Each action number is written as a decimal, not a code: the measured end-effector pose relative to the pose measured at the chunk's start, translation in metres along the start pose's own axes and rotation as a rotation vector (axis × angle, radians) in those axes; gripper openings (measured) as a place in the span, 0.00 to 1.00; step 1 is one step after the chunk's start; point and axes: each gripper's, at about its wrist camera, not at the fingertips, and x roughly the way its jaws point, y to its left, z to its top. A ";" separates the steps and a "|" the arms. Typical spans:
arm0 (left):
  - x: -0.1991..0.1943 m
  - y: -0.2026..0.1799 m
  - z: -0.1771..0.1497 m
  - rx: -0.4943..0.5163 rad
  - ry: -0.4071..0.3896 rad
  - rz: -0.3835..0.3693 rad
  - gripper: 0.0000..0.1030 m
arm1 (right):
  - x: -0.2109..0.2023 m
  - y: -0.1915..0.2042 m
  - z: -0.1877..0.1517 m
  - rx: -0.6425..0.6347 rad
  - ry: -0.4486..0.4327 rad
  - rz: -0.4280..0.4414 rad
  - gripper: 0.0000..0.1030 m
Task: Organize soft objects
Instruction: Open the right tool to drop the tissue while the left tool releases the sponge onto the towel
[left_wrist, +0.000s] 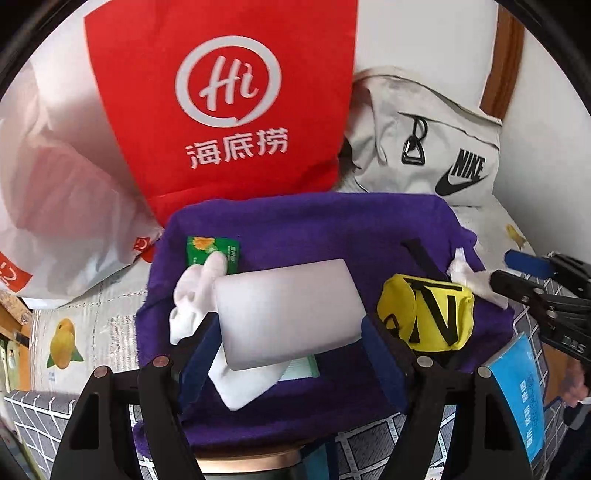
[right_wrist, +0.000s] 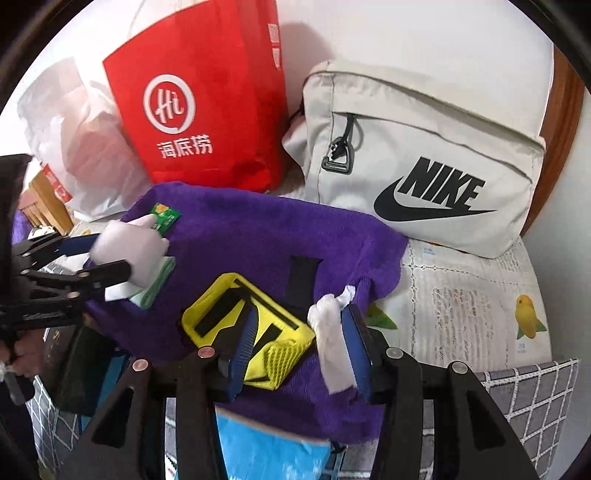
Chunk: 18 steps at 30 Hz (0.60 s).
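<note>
The purple towel (right_wrist: 258, 236) is lying spread as the landmark, in front of the red bag (right_wrist: 207, 96) and grey backpack (right_wrist: 424, 155). At its left part, the left gripper (left_wrist: 291, 325) is clenching a white foam block (left_wrist: 288, 310) above a white sock (left_wrist: 195, 295). At its right edge, the right gripper (right_wrist: 303, 347) is standing released, straddling a yellow pouch (right_wrist: 255, 325) and a crumpled white cloth (right_wrist: 332, 339).

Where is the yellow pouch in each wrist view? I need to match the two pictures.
Left wrist view: the yellow pouch lies right of centre on the purple towel.
Right wrist view: the yellow pouch lies low and centre, partly behind the right gripper's near finger.
Shared landmark: the red paper bag behind the towel.
</note>
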 end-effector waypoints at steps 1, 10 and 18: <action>0.001 -0.001 0.000 0.003 0.002 0.002 0.74 | -0.002 0.002 -0.001 -0.004 -0.003 -0.004 0.46; 0.016 -0.009 0.001 0.033 0.042 0.032 0.75 | -0.017 0.005 -0.010 -0.009 -0.027 0.008 0.46; 0.019 -0.014 0.000 0.058 0.061 0.088 0.79 | -0.016 0.005 -0.014 -0.016 -0.024 0.017 0.46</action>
